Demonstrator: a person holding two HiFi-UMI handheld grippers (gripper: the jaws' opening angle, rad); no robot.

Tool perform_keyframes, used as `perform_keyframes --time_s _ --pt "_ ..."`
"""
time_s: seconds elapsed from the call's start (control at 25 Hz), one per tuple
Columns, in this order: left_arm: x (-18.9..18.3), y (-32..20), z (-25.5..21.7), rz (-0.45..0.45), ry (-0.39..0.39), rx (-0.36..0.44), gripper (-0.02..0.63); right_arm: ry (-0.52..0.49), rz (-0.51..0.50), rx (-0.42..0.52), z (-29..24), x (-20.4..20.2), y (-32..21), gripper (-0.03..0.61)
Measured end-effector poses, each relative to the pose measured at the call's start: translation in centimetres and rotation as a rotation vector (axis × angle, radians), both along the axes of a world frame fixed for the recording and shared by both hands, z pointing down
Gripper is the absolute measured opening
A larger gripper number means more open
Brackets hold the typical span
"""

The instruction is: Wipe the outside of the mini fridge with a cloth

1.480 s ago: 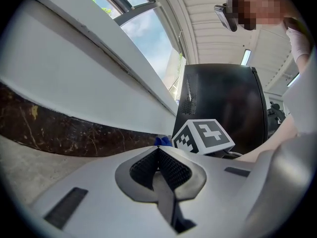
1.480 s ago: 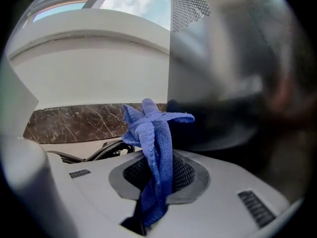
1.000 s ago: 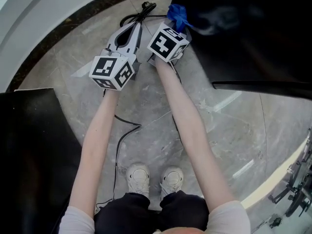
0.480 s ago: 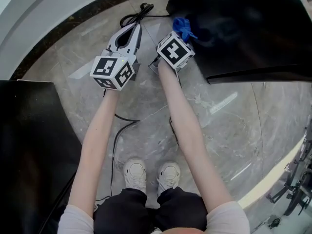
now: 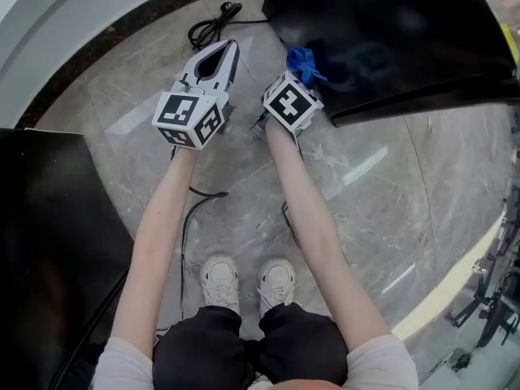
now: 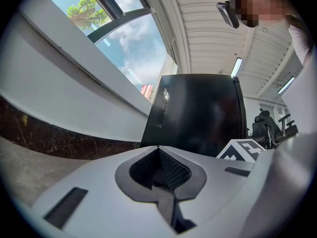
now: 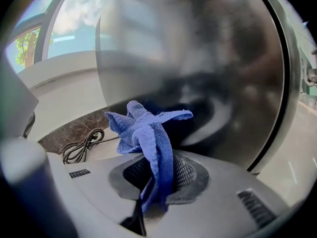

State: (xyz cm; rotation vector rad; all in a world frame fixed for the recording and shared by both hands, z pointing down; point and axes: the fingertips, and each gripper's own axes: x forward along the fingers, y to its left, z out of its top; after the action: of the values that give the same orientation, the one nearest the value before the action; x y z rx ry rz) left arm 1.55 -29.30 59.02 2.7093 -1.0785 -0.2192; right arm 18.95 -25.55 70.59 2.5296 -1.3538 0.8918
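The mini fridge (image 5: pixel 406 39) stands on the marble floor (image 5: pixel 244 185), ahead and to the right of the person. In the left gripper view the mini fridge (image 6: pixel 198 113) is upright and taller than wide, so its long axis is vertical; a perforated vent strip runs down its left side face. Its glossy dark face (image 7: pixel 198 58) fills most of the right gripper view. Left of the fridge, open floor runs to a dark skirting band below a pale wall. A coiled black cable (image 5: pixel 207 24) lies on that floor just beside the fridge's rear corner. Further left of the fridge, well apart from it, a black slab-like object (image 5: pixel 49 234) bounds the floor. The right gripper (image 7: pixel 154 168) is pressed together on a blue cloth (image 7: pixel 148 133), whose bunched free end stands up beyond the jaw tips. In the head view the cloth (image 5: pixel 302 62) sits at the fridge's near left corner; contact with the surface cannot be confirmed. The left gripper (image 5: pixel 221 51) is held left of the fridge and apart from it, jaws closed tip to tip (image 6: pixel 158 148), with nothing between them.
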Motion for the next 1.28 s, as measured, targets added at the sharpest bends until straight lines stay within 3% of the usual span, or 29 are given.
perform_keyframes --time_s 0.52,0.84,1.28 --pt "2.3 4.7 -2.9 0.038 0.008 0.032 0.005 0.023 0.004 -0.045 0.3 2.7 7.6 0.089" --pt "3.9 8.1 -0.9 0.069 -0.030 -0.017 0.005 0.047 -0.005 -0.066 0.0 3.9 11.0 0.089" --pt "5.1 10.7 -1.3 0.094 -0.061 -0.005 0.005 0.045 0.009 -0.067 -0.7 5.9 14.3 0.089"
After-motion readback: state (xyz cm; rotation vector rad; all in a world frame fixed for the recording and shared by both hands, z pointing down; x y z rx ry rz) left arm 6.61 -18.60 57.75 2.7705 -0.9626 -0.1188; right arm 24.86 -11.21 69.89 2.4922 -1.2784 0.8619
